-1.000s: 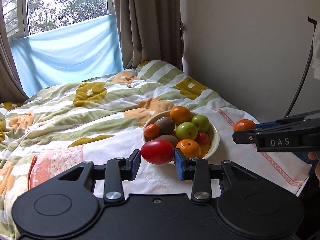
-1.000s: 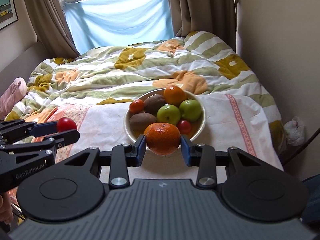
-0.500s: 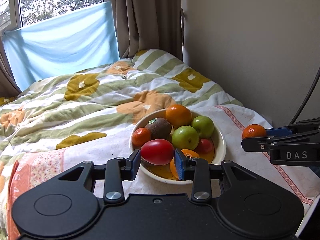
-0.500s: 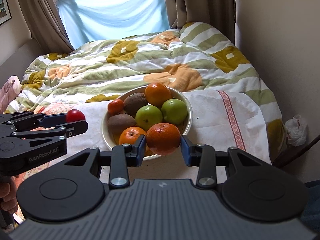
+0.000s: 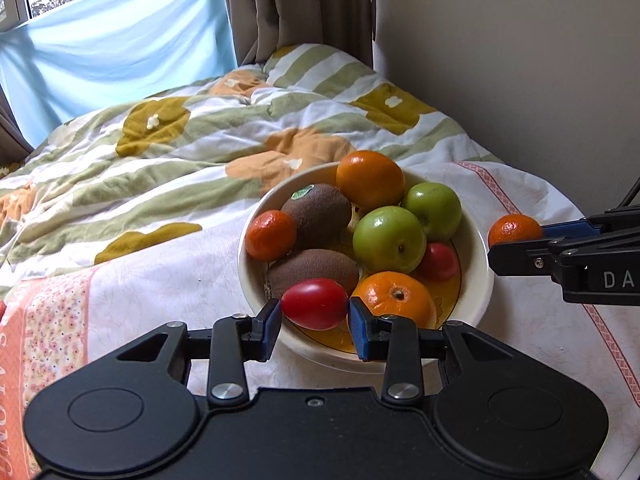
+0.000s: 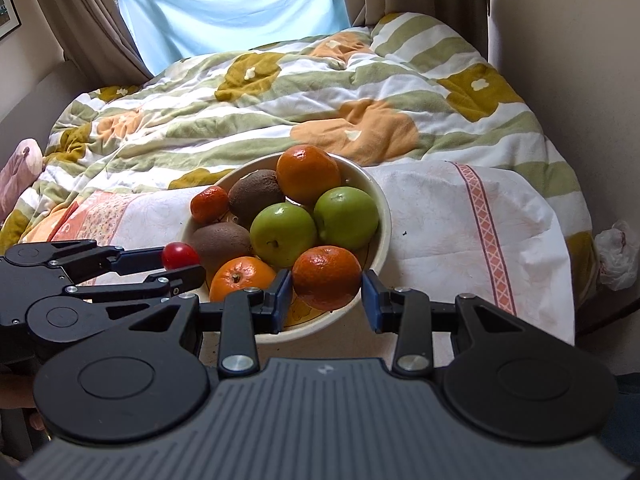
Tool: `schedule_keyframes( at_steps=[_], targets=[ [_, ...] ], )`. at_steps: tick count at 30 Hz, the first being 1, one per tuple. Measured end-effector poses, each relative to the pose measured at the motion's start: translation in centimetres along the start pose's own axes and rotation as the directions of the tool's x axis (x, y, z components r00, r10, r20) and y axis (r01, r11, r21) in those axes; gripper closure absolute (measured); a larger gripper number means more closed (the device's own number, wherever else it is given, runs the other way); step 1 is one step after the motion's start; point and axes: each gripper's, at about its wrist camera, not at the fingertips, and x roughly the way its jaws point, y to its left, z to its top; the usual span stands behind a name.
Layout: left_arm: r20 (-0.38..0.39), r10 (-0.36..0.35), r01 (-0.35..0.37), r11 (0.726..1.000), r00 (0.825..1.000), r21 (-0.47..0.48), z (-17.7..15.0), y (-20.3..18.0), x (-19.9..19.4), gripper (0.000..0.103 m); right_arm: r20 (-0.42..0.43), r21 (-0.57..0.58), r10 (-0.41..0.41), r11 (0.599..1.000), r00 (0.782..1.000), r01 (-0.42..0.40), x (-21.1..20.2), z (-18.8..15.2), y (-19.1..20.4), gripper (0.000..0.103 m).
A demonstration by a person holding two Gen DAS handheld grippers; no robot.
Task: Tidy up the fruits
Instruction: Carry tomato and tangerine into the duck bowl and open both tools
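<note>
A cream bowl stands on the bed, filled with oranges, two green apples, two kiwis and small red fruits. My left gripper is shut on a red tomato, held over the bowl's near rim. The same tomato shows at the left in the right wrist view. My right gripper is shut on a dark orange mandarin above the bowl's near right side; that mandarin appears at the right edge of the left wrist view.
The bowl rests on a white cloth with a pink patterned stripe, laid over a green, white and orange quilt. A wall runs close along the right. Curtains and a blue sheet hang behind the bed.
Both grippers have come forward and down toward the bowl, each keeping its fruit. The bowl looks larger, and the tomato and mandarin now hang over its near rim.
</note>
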Motion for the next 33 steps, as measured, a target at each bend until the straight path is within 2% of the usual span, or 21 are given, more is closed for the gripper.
schedule_keyframes(
  at_steps=[1, 2, 3, 5, 13, 20, 30, 32, 33],
  targets=[
    [-0.004, 0.003, -0.003, 1.000, 1.000, -0.004, 0.0, 0.0, 0.1, 0.062, -0.002, 0.002, 0.002, 1.000, 1.000, -0.002, 0.1, 0.0, -0.1, 0.051],
    [-0.004, 0.006, -0.006, 1.000, 1.000, -0.006, 0.0, 0.0, 0.1, 0.054, -0.003, 0.003, 0.004, 1.000, 1.000, -0.004, 0.3, 0.1, -0.1, 0.051],
    [-0.002, 0.008, -0.008, 1.000, 1.000, -0.008, 0.1, 0.0, 0.0, 0.036, -0.004, 0.005, 0.005, 1.000, 1.000, -0.005, 0.4, 0.1, -0.1, 0.051],
    [0.023, 0.015, -0.015, 1.000, 1.000, -0.013, 0.1, 0.2, -0.6, 0.019, -0.004, 0.004, 0.005, 1.000, 1.000, -0.005, 0.4, 0.1, -0.1, 0.051],
    [0.061, 0.045, -0.042, 0.997, 0.997, -0.063, -0.3, 1.8, -3.7, 0.004, -0.001, -0.010, 0.009, 1.000, 1.000, -0.009, 0.6, 0.2, 0.1, 0.051],
    [0.099, 0.109, -0.100, 0.990, 0.989, -0.094, -1.2, 2.6, -6.4, 0.004, -0.021, -0.024, 0.050, 0.998, 0.999, -0.050, 1.1, 0.3, 0.9, 0.051],
    [0.099, 0.138, -0.125, 0.984, 0.986, -0.126, -2.0, 3.6, -7.8, 0.004, -0.047, -0.042, 0.061, 0.997, 0.997, -0.063, 2.7, 0.2, 1.5, 0.050],
    [0.097, 0.147, -0.134, 0.983, 0.984, -0.124, -2.1, 3.6, -7.8, 0.004, -0.049, -0.039, 0.065, 0.997, 0.997, -0.067, 2.9, 0.1, 1.4, 0.048],
    [0.096, 0.149, -0.136, 0.983, 0.984, -0.125, -2.1, 3.6, -7.9, 0.004, -0.041, -0.039, 0.063, 0.997, 0.997, -0.065, 2.9, 0.1, 1.4, 0.038]
  ],
)
